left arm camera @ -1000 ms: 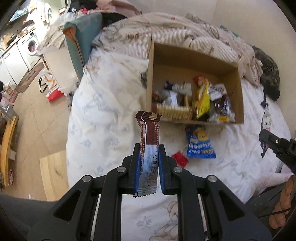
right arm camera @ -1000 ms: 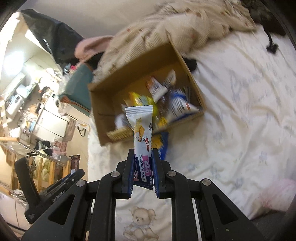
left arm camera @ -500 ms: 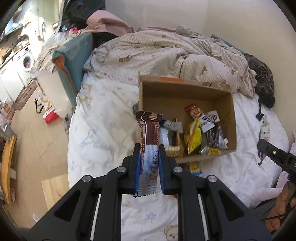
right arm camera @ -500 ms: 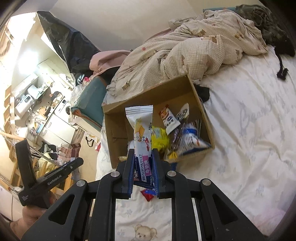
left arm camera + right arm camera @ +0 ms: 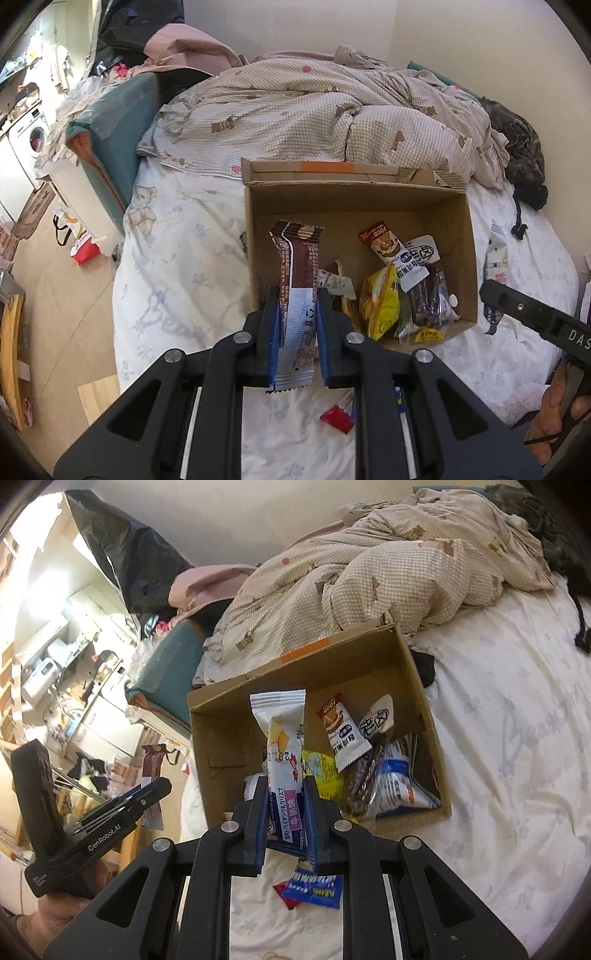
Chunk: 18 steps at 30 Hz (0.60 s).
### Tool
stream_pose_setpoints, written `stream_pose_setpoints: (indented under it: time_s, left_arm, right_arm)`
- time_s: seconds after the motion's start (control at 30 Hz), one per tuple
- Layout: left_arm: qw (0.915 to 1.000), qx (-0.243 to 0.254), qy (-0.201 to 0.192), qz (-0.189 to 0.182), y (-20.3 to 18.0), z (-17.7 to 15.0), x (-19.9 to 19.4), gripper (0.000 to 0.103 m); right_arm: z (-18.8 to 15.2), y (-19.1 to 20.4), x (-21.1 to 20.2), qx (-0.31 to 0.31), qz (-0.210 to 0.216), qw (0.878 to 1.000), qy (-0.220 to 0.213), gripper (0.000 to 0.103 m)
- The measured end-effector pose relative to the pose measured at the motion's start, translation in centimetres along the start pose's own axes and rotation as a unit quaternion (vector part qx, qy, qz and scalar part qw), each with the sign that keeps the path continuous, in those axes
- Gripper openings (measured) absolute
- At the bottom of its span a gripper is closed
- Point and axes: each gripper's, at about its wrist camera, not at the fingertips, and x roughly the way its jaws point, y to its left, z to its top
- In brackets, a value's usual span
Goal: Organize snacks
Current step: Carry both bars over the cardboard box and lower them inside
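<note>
Snacks are held by both tongs and lie in an open cardboard box point(image 5: 436, 206) that stands on the bed point(image 5: 184, 258), in the centre of the left wrist view. The left tongs point(image 5: 297, 332) are closed on a brown-and-white snack bar wrapper point(image 5: 297, 280), which stands upright between the two fingers, its top edge overlapping the left part of the box in the frame. The right tongs point(image 5: 286, 812) are closed on a white snack packet point(image 5: 282, 746) with blue and pink print at its lower end, also upright, in the centre of the right wrist view in front of the box interior. Inside the box, toward its right and lower side, lie a yellow packet point(image 5: 382, 302), a white-and-brown packet marked FOOD point(image 5: 384, 245), a dark sausage-type stick point(image 5: 424, 302) and a blue-and-white bag point(image 5: 397, 786). On the bed sheet below the box, at the lower centre of each frame, lie a small red wrapper point(image 5: 336, 419) and a blue packet point(image 5: 314, 888), partly hidden behind the fingers. A checked beige quilt point(image 5: 314, 110) is bunched across the upper part of the frame, touching the far side of the box. A dark garment point(image 5: 521, 147) lies at the upper right. The right tongs body appears at the right edge of the left wrist view; the left tongs body appears at the lower left of the right wrist view.
</note>
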Motion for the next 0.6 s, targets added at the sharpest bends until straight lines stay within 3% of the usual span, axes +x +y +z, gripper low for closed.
stream_pose_setpoints:
  time_s: [0.4, 0.6]
  left_arm:
    - [0.9997, 0.019, -0.014, -0.007, -0.9, 0.5, 4.6, 0.014]
    - [0.9998, 0.001, -0.003, -0.018, -0.6, 0.9, 5.4, 0.014]
  right_arm:
    - [2.8, -2.0, 4.2, 0.001, -0.039, 0.999, 0.019, 0.018]
    - [3.2, -2.7, 5.3, 0.009, -0.051, 0.998, 0.02, 0.018]
